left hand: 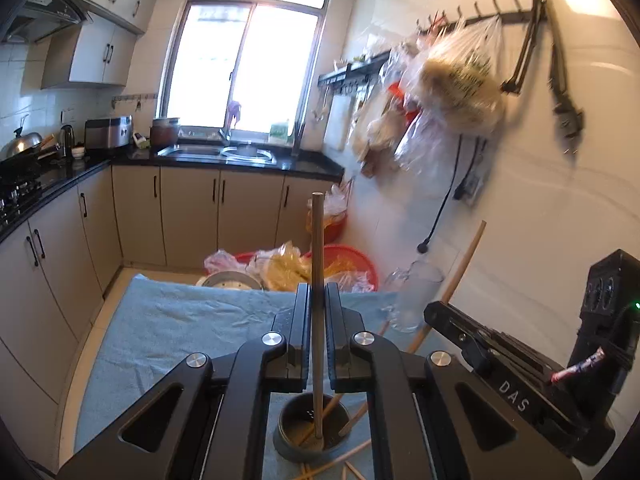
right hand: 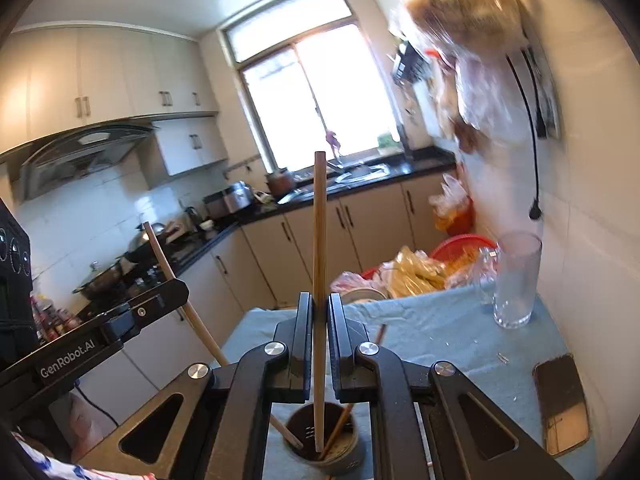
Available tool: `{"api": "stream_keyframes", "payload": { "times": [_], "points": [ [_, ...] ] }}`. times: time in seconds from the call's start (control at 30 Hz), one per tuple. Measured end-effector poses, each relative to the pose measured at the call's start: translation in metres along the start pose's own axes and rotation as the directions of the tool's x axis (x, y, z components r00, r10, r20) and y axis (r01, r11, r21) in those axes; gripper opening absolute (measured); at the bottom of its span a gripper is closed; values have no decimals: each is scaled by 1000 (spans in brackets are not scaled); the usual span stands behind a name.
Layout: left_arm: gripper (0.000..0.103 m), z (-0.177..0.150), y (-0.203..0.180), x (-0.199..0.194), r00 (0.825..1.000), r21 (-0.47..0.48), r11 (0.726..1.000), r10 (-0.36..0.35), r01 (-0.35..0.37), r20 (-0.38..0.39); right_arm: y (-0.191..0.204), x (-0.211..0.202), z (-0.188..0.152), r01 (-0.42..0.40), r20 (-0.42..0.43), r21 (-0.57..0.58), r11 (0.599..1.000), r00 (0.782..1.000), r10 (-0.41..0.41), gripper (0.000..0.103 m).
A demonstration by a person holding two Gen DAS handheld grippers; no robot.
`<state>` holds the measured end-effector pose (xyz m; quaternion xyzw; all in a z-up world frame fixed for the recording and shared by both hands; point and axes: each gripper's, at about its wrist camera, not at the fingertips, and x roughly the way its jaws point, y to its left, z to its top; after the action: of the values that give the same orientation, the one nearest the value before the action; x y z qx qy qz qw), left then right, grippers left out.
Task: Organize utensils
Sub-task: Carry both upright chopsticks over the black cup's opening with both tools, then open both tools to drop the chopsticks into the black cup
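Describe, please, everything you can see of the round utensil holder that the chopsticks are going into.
The utensil holder is a small, dark, round cup, seemingly metal or glazed, with slots in its inner wall. It stands upright on the blue cloth, directly below both grippers. A few wooden chopsticks lean inside it, and the lower ends of the two held chopsticks reach into its mouth. Loose chopsticks lie beside its base.
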<state>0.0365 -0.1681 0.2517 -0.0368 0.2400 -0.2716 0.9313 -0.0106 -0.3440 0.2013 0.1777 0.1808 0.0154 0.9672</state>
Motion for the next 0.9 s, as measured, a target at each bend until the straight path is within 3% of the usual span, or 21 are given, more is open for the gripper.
{"api": "stream_keyframes", "payload": {
  "times": [0.23, 0.43, 0.57, 0.7, 0.9],
  "points": [
    [6, -31, 24, 62, 988, -83, 997, -4, -8, -151, -28, 40, -35, 38, -117, 47, 998, 993, -32, 8],
    [6, -41, 37, 66, 984, -112, 994, -4, -16, -175, -39, 50, -46, 49, -158, 64, 997, 987, -38, 9],
    [10, -41, 41, 58, 985, -128, 992, -12, -11, -172, -46, 52, -48, 58, -178, 106, 993, 983, -39, 31],
    [34, -40, 42, 38, 990, -126, 992, 4, -23, -143, -47, 43, -46, 60, -171, 117, 991, 984, -39, 34],
    [37, -40, 48, 4, 993, -142, 989, 19, -35, -114, -46, 14, -44, 67, -147, 116, 991, 988, -50, 48]
  ]
}}
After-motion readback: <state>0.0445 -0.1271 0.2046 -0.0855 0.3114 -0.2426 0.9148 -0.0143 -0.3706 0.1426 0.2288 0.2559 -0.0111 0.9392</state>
